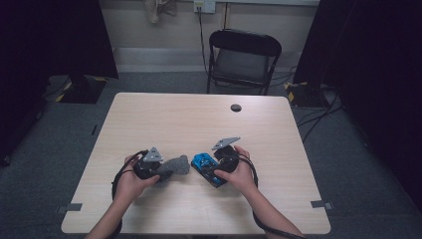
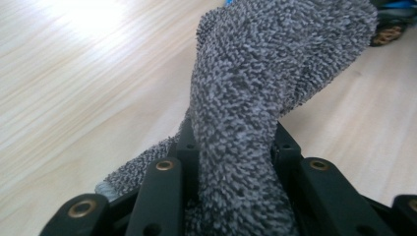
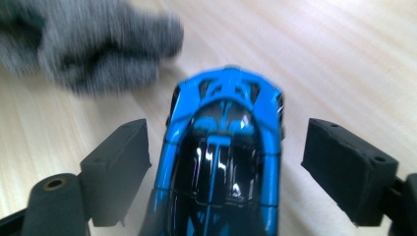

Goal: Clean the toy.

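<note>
A grey terry cloth (image 2: 246, 98) is pinched between the jaws of the left gripper (image 1: 149, 167), which are closed tight on it near one end. In the left gripper view the cloth is seen twisted and rising from between the jaws, its free end spread wide above the pale wooden surface (image 1: 189, 119). In the high view the cloth is seen stretched from the left gripper toward the middle of the surface, its far end just beside a blue toy car (image 1: 206, 164).

The jaws of the right gripper (image 1: 224, 162) are held wide apart. In the right gripper view the toy car (image 3: 221, 147) is seen lying between them, with a clear gap at each side, so that neither pad is pressed on it. The car rests on the surface, its blue and black body lined up along the jaws, and the blurred grey cloth (image 3: 98, 44) is seen just beyond its far end.

A black folding chair (image 1: 243, 59) is placed on the floor beyond the far edge of the surface.
</note>
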`<control>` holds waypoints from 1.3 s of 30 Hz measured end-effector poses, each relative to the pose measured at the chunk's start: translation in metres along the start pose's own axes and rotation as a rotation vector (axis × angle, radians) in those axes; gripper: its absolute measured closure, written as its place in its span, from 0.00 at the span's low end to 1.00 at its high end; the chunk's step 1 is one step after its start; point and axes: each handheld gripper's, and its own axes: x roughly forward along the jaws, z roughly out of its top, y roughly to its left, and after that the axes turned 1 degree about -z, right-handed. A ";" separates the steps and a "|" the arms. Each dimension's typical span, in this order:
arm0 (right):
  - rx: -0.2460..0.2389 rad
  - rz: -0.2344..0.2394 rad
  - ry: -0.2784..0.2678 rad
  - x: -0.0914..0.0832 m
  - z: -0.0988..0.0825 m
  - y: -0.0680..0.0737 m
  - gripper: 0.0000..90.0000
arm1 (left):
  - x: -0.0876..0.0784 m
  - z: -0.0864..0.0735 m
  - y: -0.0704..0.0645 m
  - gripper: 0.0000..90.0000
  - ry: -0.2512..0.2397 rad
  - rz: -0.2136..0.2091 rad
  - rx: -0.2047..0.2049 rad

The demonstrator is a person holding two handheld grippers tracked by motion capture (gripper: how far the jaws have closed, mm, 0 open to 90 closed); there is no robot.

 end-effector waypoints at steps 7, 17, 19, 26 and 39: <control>-0.002 -0.043 0.049 0.015 -0.007 0.004 0.17 | 0.003 -0.001 -0.003 0.72 0.008 -0.013 0.005; -0.040 -0.081 0.044 0.023 -0.009 0.009 0.16 | -0.001 -0.004 0.004 0.69 -0.002 0.048 -0.019; -0.049 -0.090 0.047 0.023 -0.010 0.010 0.16 | 0.000 -0.005 0.004 0.67 -0.006 0.050 -0.015; -0.033 -0.101 0.050 0.023 -0.010 0.011 0.16 | 0.002 -0.003 0.003 0.43 -0.044 0.053 -0.014; -0.014 -0.118 0.078 0.021 -0.006 0.017 0.28 | 0.008 0.003 0.000 0.32 -0.084 0.046 0.002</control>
